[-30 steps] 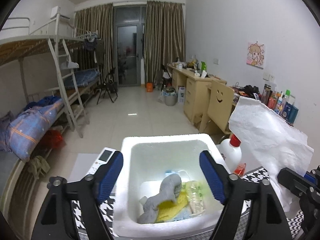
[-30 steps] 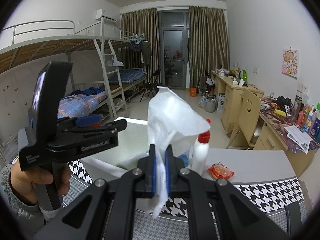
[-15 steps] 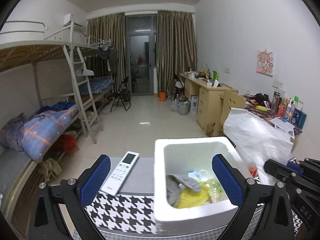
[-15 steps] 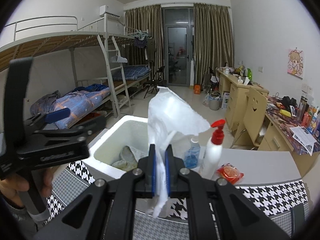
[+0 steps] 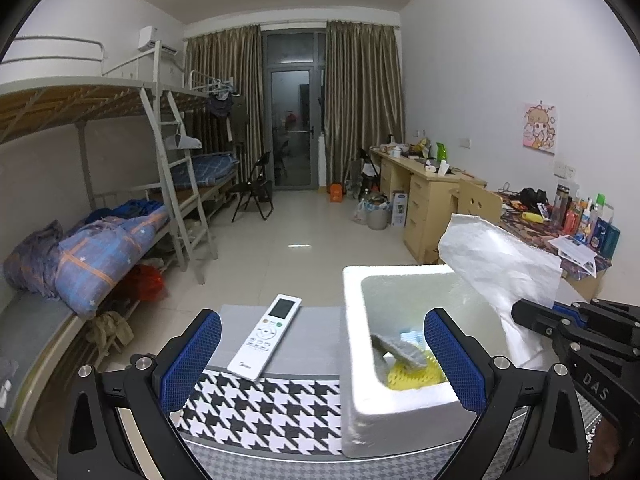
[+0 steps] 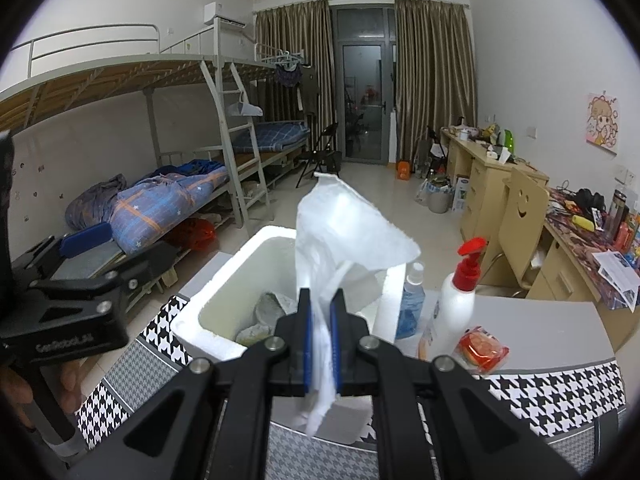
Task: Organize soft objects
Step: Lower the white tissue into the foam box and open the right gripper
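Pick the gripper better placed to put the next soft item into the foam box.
Right. The right gripper is already shut on the white tissue, just in front of the foam box. The left gripper is open, holding nothing.

A shared dormitory room: metal bunk beds (image 5: 120, 184) facing a row of wooden desks (image 5: 420, 188), curtained balcony door (image 5: 290, 128).
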